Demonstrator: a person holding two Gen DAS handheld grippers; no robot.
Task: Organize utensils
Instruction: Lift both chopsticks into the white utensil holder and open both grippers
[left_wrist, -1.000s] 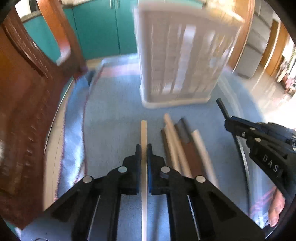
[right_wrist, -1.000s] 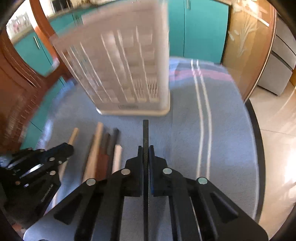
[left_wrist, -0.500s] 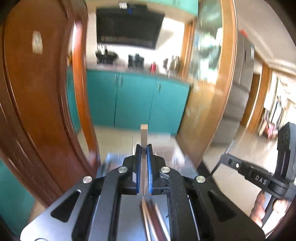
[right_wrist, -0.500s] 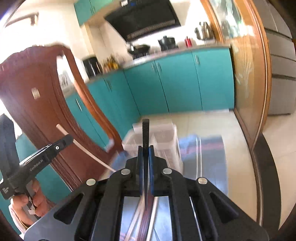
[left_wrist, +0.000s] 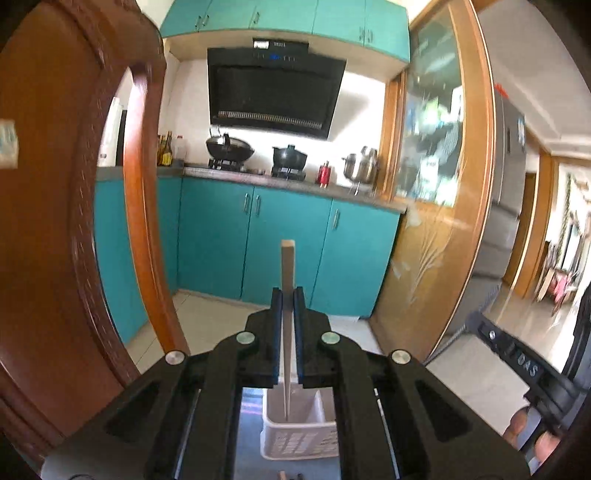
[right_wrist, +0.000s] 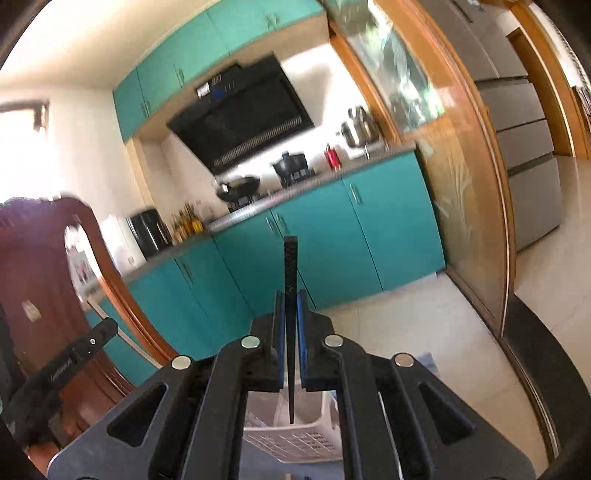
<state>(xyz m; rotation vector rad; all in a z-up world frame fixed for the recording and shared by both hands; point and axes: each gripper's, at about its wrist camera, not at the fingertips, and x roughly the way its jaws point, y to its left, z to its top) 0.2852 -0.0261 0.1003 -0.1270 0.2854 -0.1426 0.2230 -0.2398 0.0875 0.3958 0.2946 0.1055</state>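
Overhead, both grippers held one chopstick each, upright above the white slotted plastic utensil basket (left_wrist: 299, 439).

Clamped narrow in the left gripper (left_wrist: 288, 295) was a pale wooden chopstick (left_wrist: 287, 258), its lower tip hanging over the basket's open compartment; whether it touched the basket could not be told. Likewise the right gripper (right_wrist: 291, 297) pinched a slim black chopstick (right_wrist: 290, 266), its tip hanging above the same basket (right_wrist: 295, 441), which stood on a blue cloth (left_wrist: 249, 443). Teal kitchen cabinets (left_wrist: 280, 240) filled the background.
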